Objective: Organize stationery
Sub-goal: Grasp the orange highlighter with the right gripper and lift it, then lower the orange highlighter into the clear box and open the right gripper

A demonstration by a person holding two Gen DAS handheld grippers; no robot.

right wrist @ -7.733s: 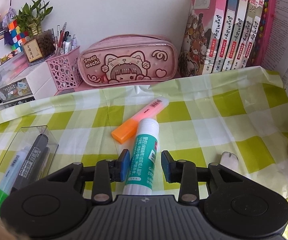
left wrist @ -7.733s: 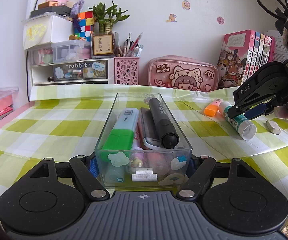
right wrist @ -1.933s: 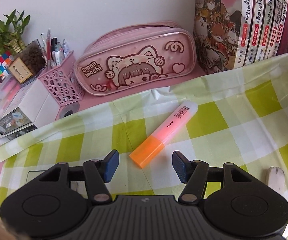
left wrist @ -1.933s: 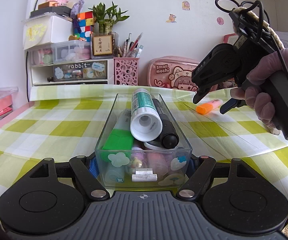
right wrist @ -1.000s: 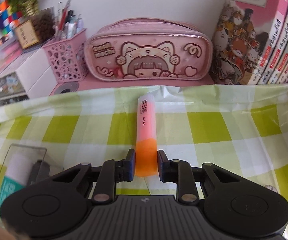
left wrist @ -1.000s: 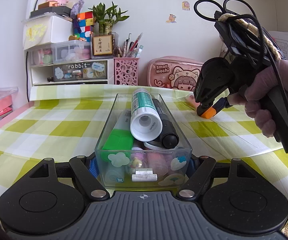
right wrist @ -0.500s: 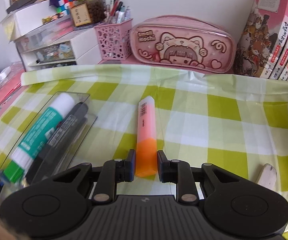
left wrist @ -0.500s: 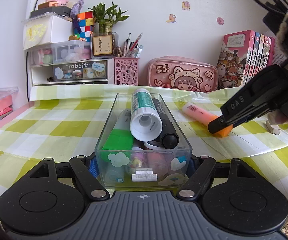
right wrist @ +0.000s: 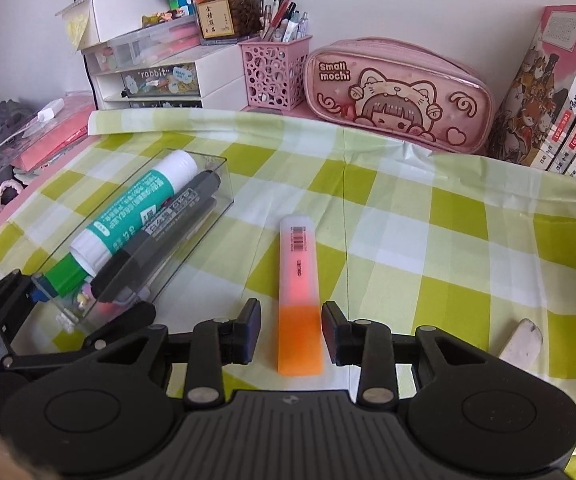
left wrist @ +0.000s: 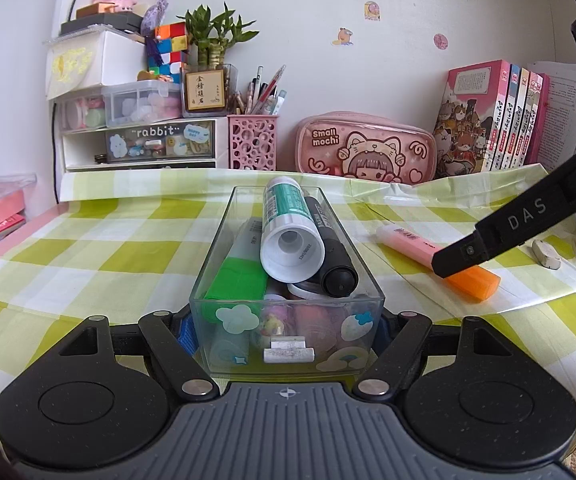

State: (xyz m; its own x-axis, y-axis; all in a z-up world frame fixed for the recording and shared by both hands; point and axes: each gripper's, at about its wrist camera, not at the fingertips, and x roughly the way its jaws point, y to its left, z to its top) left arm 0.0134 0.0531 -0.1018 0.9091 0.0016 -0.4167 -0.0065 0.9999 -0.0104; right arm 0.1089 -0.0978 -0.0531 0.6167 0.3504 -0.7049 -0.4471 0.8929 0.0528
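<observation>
at the bottom of the right wrist view the right gripper stands open, its two blue pads on either side of the orange cap of the orange highlighter, with a clear gap on each side and nothing gripped. the highlighter lies flat on the green checked tablecloth, its pale pink body pointing up the frame. at the lower right edge lies a white eraser.

at the bottom of the left wrist view the left gripper is closed on the near end of the clear organizer box, one finger pressed against each side wall. inside the box, a glue stick rests on top, with a black marker to its right and a green-capped highlighter to its left.

in the upper part of both frames, at the far edge of the cloth, a pink pencil case sits in the centre, a pink pen holder and a white drawer unit to its left, and a row of books at the right.
</observation>
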